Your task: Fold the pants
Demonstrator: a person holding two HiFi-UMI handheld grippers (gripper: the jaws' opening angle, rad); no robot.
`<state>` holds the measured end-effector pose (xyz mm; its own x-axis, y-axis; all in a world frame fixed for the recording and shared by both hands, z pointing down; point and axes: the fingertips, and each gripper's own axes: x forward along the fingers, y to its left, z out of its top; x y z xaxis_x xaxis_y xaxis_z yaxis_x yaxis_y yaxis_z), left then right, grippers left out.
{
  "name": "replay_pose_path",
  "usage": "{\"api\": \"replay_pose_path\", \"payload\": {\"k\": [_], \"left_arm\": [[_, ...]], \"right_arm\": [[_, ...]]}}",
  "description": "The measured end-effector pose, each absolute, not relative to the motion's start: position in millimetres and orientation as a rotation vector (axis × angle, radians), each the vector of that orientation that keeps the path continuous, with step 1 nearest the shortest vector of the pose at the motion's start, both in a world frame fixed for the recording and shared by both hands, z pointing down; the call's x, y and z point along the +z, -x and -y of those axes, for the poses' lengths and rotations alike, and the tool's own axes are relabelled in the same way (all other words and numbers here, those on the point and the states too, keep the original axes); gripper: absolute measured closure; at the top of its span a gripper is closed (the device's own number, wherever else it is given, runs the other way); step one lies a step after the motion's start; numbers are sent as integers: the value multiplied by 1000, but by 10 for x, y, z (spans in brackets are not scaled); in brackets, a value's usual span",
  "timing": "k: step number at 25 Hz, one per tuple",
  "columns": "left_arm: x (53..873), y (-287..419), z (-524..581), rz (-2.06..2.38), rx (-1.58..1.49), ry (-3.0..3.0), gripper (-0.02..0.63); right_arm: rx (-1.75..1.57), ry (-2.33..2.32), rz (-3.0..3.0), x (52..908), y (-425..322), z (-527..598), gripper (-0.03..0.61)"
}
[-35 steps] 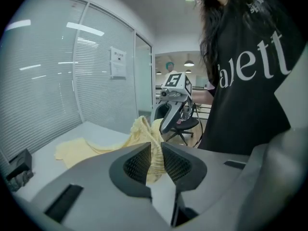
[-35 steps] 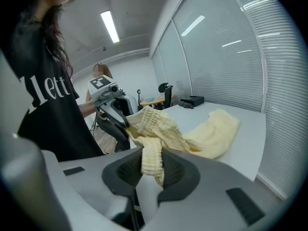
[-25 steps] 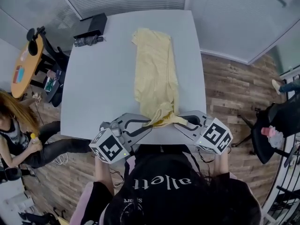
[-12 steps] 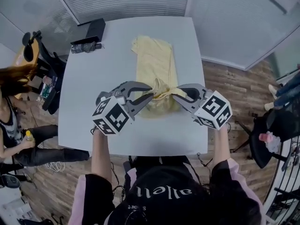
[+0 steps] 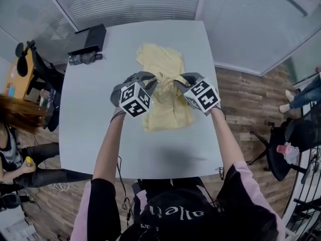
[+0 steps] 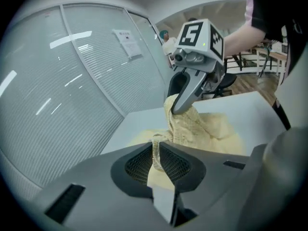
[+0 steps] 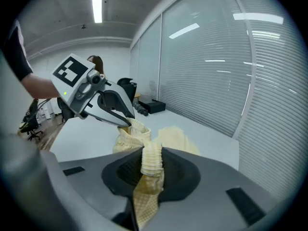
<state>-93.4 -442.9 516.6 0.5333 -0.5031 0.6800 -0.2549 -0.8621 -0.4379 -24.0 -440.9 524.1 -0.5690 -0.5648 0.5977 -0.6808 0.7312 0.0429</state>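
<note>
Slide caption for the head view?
Left gripper and right gripper pinch the yellow pants above the table; left jaws just closed further.

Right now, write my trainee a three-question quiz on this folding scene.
1. True or false: the left gripper and the right gripper each pinch the yellow pants.
2. The pants rest on: A) the pale table; B) a bed; C) a shelf.
3. What lies at the table's far left corner in the head view?
Key: 1 true, the left fingers having just closed further on the cloth. 2 A. 3 A black box.
</note>
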Motion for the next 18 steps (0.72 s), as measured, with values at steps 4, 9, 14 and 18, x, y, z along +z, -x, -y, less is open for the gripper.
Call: {"api": "replay_pose_path", "payload": {"k": [4,9,14,18], "left_arm": [[5829,942,4472,-630,-1393,2422,549],[6259,903,4346,-608,-1479,2541,538],[6253,999,4361,-718,-1462,2598,367],[6098,1057,4356,-796,-1368,2676,364]], "right_arm": [[332,-1006,2252,5795,261,4537,500],[405,-1060,2209,6178,253,4616,499],[402,-1021,2167,6303,264,4549,358],[417,-1016,2192,6252,286,4485,316]]}}
